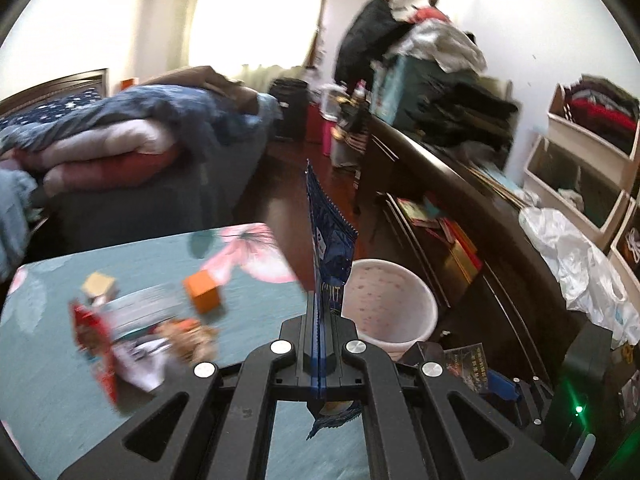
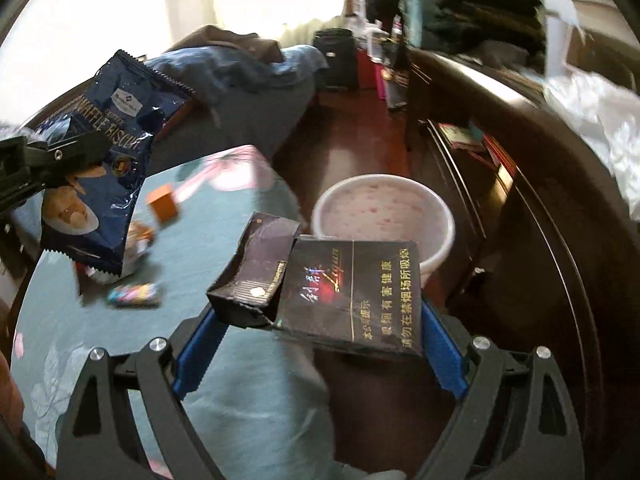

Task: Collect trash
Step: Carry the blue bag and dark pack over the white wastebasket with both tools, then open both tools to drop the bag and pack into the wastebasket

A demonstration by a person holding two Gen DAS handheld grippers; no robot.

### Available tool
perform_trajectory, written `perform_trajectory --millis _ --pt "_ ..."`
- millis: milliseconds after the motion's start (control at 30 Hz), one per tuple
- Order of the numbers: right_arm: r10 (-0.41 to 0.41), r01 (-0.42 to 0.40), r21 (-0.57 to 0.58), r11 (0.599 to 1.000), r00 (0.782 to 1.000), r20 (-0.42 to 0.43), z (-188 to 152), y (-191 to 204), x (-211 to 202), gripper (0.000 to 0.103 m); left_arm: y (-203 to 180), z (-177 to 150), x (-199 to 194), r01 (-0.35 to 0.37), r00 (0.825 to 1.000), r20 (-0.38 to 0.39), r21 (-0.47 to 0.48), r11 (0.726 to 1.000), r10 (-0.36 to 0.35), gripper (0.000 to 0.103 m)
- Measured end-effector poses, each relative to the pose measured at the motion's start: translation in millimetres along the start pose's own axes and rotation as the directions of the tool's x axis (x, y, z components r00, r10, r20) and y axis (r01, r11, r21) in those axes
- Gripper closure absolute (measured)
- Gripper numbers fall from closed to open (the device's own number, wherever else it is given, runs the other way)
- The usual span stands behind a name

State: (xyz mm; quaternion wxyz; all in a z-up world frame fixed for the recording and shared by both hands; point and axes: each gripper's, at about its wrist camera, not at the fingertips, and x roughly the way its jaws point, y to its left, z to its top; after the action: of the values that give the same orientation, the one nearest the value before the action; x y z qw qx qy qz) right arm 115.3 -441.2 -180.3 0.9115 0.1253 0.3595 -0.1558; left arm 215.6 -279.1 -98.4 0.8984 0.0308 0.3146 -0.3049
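Left wrist view: left tool [image 1: 321, 344] clamped on blue biscuit wrapper [image 1: 330, 252], held edge-on above the bench [image 1: 248, 296] edge, white bucket [image 1: 390, 304] just beyond on the floor. Right wrist view: right tool [image 2: 320, 344] grips a dark cigarette pack [image 2: 352, 300], lid flipped open, near the bucket [image 2: 384, 216]. Candy wrapper [image 2: 134, 295] and orange block [image 2: 162, 202] lie on the bench.

A teal floral tablecloth [image 1: 248, 280] carries an orange block [image 1: 203, 290]; folded quilts [image 1: 112, 136] lie on the bed behind

Glossy crinkled foil wrapper [image 2: 108, 152]; matt dark cardboard cigarette pack [image 2: 348, 296], torn lid; smooth white plastic bin [image 2: 384, 216]; soft printed cloth tablecloth [image 2: 224, 208].
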Motion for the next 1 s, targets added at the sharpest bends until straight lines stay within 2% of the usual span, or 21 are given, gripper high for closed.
perform_trajectory --millis 100,300,533,667,700,767,833,933,1000 --pt "-0.01 0.011 0.064 0.998 1.0 -0.011 8 -28 19 0.013 -21 10 33 0.025 0.999 -0.026 0.036 0.999 -0.024 0.103" --pt "-0.016 0.016 0.163 0.986 1.0 -0.005 29 -77 63 0.013 -52 25 106 0.032 0.997 -0.074 0.092 0.995 -0.025 0.103" --pt "-0.035 0.039 0.164 0.986 0.999 -0.025 42 -99 120 0.012 -65 41 177 0.109 0.981 -0.169 0.08 0.991 -0.094 0.102" --pt "-0.031 0.033 0.156 0.987 0.999 -0.017 50 -101 143 0.011 -74 50 199 0.114 0.981 -0.171 0.107 0.988 -0.095 0.1" --pt "-0.03 0.032 0.151 0.988 0.999 -0.016 52 -102 147 0.01 -76 52 202 0.11 0.982 -0.166 0.112 0.988 -0.09 0.096" --pt "-0.038 0.04 0.136 0.99 0.999 -0.019 56 -101 155 0.004 -76 57 207 0.108 0.984 -0.154 0.114 0.988 -0.09 0.083" --pt "-0.053 0.053 0.121 0.991 0.999 -0.007 60 -101 160 0.004 -74 63 207 0.105 0.987 -0.135 0.102 0.989 -0.091 0.059" --pt "-0.08 0.079 0.101 0.992 0.997 0.004 61 -101 161 0.004 -69 68 198 0.107 0.991 -0.092 0.09 0.99 -0.099 0.041" --pt "-0.083 0.082 0.099 0.992 0.997 0.007 59 -100 158 0.004 -66 70 190 0.103 0.993 -0.072 0.081 0.991 -0.097 0.035"
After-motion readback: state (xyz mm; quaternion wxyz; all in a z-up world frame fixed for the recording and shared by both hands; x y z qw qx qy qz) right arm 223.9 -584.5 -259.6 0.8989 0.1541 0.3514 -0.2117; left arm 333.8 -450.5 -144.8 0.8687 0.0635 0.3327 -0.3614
